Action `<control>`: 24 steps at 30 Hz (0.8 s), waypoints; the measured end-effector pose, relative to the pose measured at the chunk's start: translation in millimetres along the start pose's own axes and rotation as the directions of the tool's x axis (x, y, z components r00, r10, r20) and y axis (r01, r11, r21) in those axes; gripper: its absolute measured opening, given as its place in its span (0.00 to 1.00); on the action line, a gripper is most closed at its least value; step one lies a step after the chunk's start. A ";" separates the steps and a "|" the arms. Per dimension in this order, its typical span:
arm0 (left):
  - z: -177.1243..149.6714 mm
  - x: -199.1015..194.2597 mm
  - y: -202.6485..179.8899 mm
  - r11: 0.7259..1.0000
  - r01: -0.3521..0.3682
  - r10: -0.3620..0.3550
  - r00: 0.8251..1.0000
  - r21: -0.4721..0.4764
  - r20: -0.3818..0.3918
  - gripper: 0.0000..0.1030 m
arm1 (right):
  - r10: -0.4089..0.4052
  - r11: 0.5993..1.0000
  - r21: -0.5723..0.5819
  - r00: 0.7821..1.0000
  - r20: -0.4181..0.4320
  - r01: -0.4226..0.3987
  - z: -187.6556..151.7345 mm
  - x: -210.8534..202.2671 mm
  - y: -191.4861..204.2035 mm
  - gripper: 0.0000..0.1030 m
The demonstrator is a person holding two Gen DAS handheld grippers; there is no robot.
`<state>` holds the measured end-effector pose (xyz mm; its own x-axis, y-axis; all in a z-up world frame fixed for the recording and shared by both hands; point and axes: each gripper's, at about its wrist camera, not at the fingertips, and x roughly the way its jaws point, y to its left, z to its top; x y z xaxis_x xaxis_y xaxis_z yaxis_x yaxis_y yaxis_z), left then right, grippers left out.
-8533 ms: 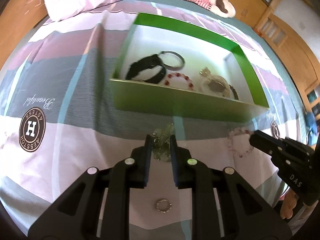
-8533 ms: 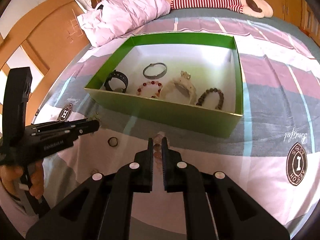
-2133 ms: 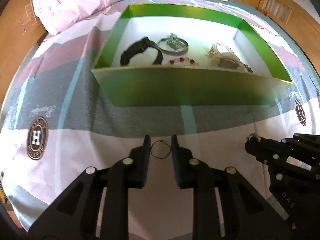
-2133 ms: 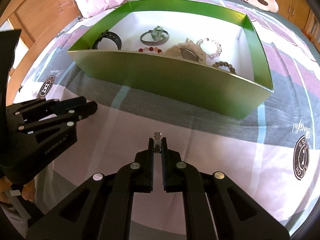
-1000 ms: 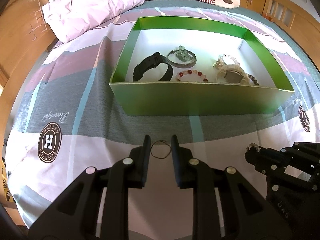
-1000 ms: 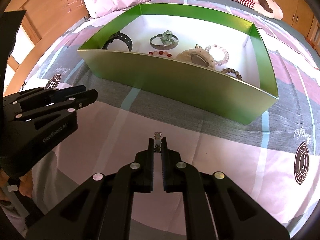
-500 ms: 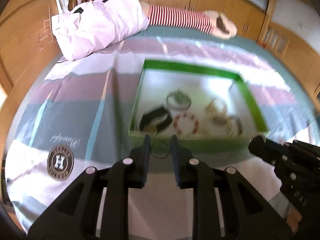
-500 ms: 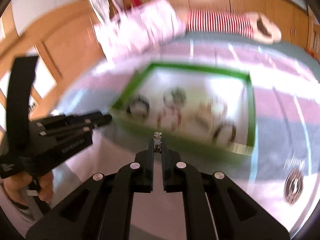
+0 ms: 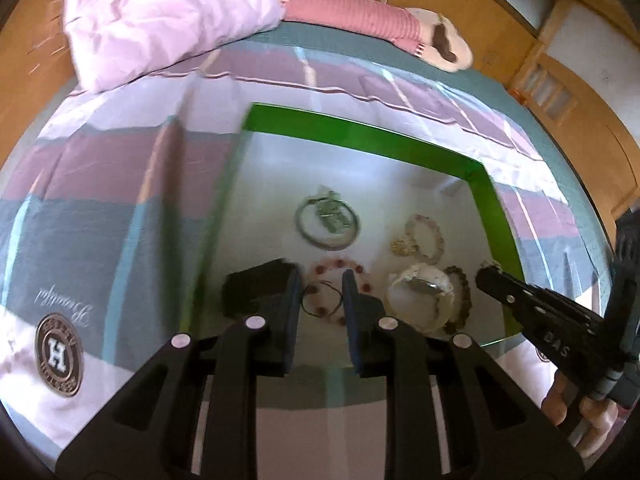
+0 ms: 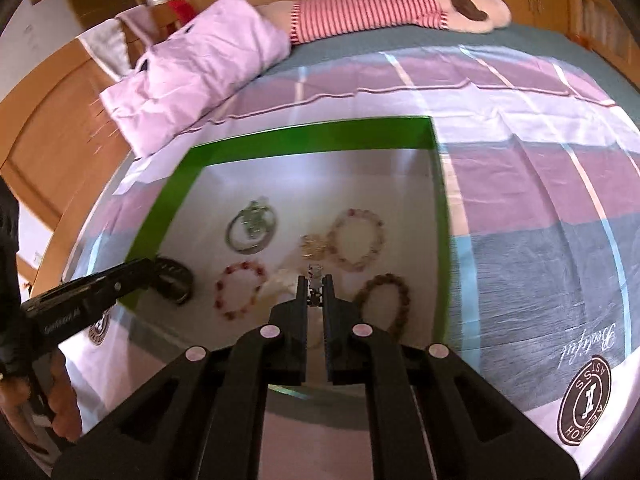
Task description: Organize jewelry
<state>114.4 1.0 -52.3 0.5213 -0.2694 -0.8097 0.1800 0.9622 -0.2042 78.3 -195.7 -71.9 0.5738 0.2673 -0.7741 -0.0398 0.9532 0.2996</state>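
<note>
Showing thin ring (image 9: 322,299) in left claw (image 9: 320,292); right view hides it.

Black watch (image 9: 256,288) behind left fingers (image 9: 290,300)

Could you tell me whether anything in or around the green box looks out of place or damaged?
Nothing stands out. The bracelets lie apart on the white floor of the green box; only the green charm rests across the metal bangle. Nothing looks spilled or broken.
</note>
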 end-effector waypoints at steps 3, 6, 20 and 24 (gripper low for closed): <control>-3.7 10.1 -14.0 0.999 -0.015 0.015 1.000 0.041 -0.009 0.20 | -0.020 1.000 -0.006 1.000 -0.012 0.019 -3.2 4.2 -0.8 0.06; -14.8 18.3 -26.4 0.996 -0.040 0.043 0.999 0.082 -0.031 0.27 | -0.033 0.999 -0.022 0.999 -0.007 0.032 -5.5 5.1 2.1 0.17; -22.0 -57.1 0.7 0.978 -0.201 0.191 0.972 0.057 0.139 0.96 | -0.098 0.989 -0.092 0.982 0.160 0.113 -18.1 -38.4 30.4 0.99; -20.1 -51.0 6.6 0.980 -0.194 0.189 0.977 0.047 0.096 0.97 | -0.120 0.989 -0.068 0.984 0.134 0.130 -20.1 -31.2 30.5 0.99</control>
<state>72.2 21.9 -23.4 0.6236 -0.0856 -0.7771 0.1146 0.9933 -0.0174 42.7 -172.1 -49.8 0.6789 0.1291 -0.7228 -0.0203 0.9873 0.1573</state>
